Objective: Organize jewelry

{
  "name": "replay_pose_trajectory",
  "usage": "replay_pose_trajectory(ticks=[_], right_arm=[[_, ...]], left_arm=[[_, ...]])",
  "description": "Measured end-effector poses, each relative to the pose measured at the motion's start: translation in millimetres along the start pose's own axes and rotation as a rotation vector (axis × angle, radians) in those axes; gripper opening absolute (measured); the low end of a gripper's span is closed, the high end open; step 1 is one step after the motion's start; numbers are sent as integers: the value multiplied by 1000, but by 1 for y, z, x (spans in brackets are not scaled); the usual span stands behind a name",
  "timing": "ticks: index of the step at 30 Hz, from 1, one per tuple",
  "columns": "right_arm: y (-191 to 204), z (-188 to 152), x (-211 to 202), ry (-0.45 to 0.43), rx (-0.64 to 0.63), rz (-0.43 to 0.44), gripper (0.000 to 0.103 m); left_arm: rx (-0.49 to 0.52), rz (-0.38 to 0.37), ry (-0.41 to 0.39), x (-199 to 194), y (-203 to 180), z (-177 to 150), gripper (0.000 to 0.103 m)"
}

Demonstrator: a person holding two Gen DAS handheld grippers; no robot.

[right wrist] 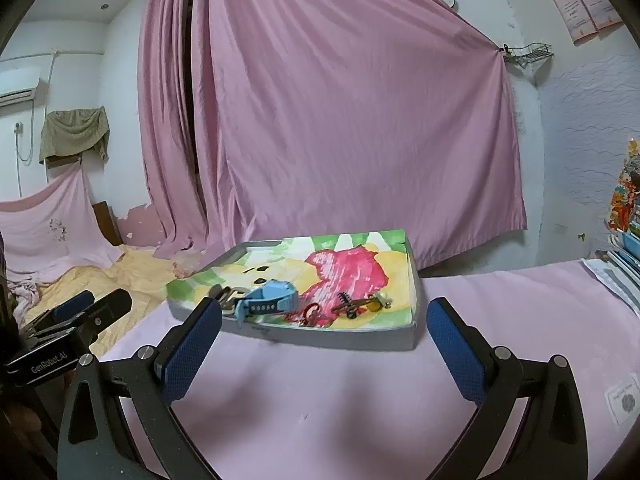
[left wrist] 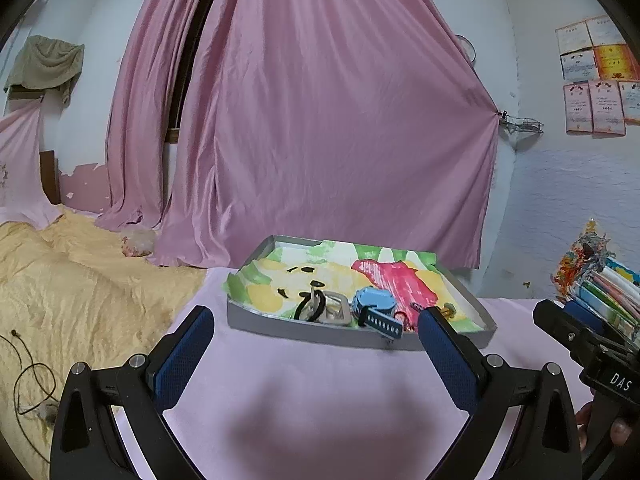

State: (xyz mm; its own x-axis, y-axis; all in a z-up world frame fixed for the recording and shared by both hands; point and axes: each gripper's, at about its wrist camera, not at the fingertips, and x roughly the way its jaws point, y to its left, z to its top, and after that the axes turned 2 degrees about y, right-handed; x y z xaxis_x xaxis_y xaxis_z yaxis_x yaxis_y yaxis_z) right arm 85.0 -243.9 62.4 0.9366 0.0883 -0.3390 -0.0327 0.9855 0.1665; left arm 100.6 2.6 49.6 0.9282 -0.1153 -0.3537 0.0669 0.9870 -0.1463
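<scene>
- The jewelry lies bunched at the near edge of a shallow grey tray [right wrist: 412,280] lined with a bright painted sheet [right wrist: 352,268]; the tray sits on a table under a pink cloth [right wrist: 360,392], and everything below is placed from the tray.
- A blue watch [right wrist: 272,298] rests at the tray's near-left part, its dark strap [left wrist: 382,324] hanging over the front wall. It looks light, with a rigid case and a bendy strap; the case is probably the surest hold, since a pinched strap would let it swing.
- Left of the watch sit a metal buckle-like piece [left wrist: 334,310] and a black loop [left wrist: 306,308], touching or overlapping. Both look light; the loop is likely soft and may drag its neighbour.
- Right of the watch lie small red bits [right wrist: 310,314], a dark spiky clip [right wrist: 346,304] and a gold piece [right wrist: 378,302], close together. They are too small to tell apart well; I judge them thin, slippery and easy to scatter.
- The left gripper [left wrist: 316,332] and right gripper [right wrist: 324,328] hover just in front of the tray, jaws spread wide and empty.
- The front wall is low, but items hug it, so coming from above looks safer than sliding in.
- The tray's far half is bare, giving sorting room. The cloth in front is open; a curtain [right wrist: 360,120] hangs behind, books [left wrist: 608,292] stand to the right, a yellow bedspread [left wrist: 80,288] to the left.
</scene>
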Motion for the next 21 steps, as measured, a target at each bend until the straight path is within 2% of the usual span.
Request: replay_pose_trajectory(ticks=[21], right_arm=[[10,-45,-59,-45,-23,-63,101]], left_arm=[[-5,3,-7,-51,8,-42,102]])
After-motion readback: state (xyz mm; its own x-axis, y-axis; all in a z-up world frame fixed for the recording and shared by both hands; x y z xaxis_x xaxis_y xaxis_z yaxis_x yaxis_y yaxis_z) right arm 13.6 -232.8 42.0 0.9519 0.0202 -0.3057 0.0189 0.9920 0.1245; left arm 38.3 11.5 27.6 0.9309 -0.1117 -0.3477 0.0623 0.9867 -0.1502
